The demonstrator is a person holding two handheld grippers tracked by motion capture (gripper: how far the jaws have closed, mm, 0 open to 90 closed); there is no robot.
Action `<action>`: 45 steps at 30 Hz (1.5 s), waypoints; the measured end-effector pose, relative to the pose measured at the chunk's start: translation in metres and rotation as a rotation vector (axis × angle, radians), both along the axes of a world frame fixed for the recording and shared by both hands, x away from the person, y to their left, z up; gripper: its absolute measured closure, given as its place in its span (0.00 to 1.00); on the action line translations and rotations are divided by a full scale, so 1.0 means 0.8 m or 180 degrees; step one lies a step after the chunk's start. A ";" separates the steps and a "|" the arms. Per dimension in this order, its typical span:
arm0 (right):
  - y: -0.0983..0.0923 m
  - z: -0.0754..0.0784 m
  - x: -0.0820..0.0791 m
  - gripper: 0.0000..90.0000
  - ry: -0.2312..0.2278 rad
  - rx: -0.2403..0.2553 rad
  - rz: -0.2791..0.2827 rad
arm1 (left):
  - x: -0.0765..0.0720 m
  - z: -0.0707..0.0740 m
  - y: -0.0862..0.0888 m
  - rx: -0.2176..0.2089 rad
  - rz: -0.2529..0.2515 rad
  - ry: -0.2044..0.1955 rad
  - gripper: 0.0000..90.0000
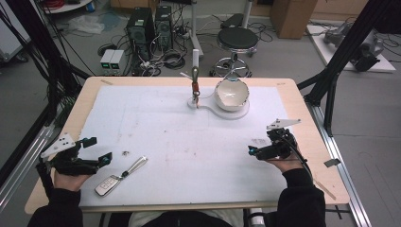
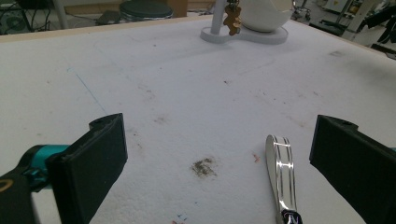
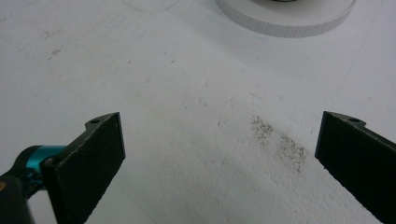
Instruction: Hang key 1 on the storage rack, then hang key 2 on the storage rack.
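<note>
A grey car key fob [image 1: 108, 184] with a shiny metal strap [image 1: 135, 165] lies on the white mat [image 1: 179, 156] near the front left. My left gripper [image 1: 98, 149] stands open just left of it, low over the mat. In the left gripper view the strap [image 2: 281, 172] lies between the jaws of that gripper [image 2: 219, 130], close to the right one. My right gripper [image 1: 262, 143] is open at the right side and points left. In the right gripper view only bare mat lies between the open jaws of the right gripper [image 3: 222, 122].
At the back middle, a white stand [image 1: 236, 112] carries a white bowl [image 1: 231, 93] and a post with a brown charm [image 1: 195, 87] hanging from it. A tiny dark item [image 1: 126, 152] lies beside the strap. Stools, computers and cables stand on the floor beyond the table.
</note>
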State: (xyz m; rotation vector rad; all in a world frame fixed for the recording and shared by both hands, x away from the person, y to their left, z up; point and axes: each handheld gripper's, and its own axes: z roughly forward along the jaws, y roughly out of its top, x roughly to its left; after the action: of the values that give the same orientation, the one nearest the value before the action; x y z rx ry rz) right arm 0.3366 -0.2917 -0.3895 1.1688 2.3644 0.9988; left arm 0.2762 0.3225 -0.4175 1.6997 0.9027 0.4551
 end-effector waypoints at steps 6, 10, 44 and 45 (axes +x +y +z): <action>-0.011 -0.010 -0.008 0.01 -0.0018 0.0072 -0.0062 | 0.000 0.000 0.000 0.0006 -0.0002 0.0007 0.05; -0.020 -0.018 -0.014 0.01 -0.0056 0.0122 -0.0081 | 0.000 0.000 0.000 0.0007 0.0001 0.0014 0.05; -0.029 -0.043 -0.035 0.01 -0.0289 0.0119 -0.0215 | 0.003 -0.004 -0.012 0.0225 -0.0177 0.0258 0.05; -0.028 -0.042 -0.035 0.01 -0.0299 0.0110 -0.0207 | 0.003 -0.005 -0.014 0.0246 -0.0187 0.0290 0.05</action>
State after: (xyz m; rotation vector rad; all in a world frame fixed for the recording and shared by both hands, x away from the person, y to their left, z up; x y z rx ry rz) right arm 0.3084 -0.3142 -0.4234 1.1768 2.2310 1.0531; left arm 0.2787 0.3116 -0.4212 1.8250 0.9084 0.3798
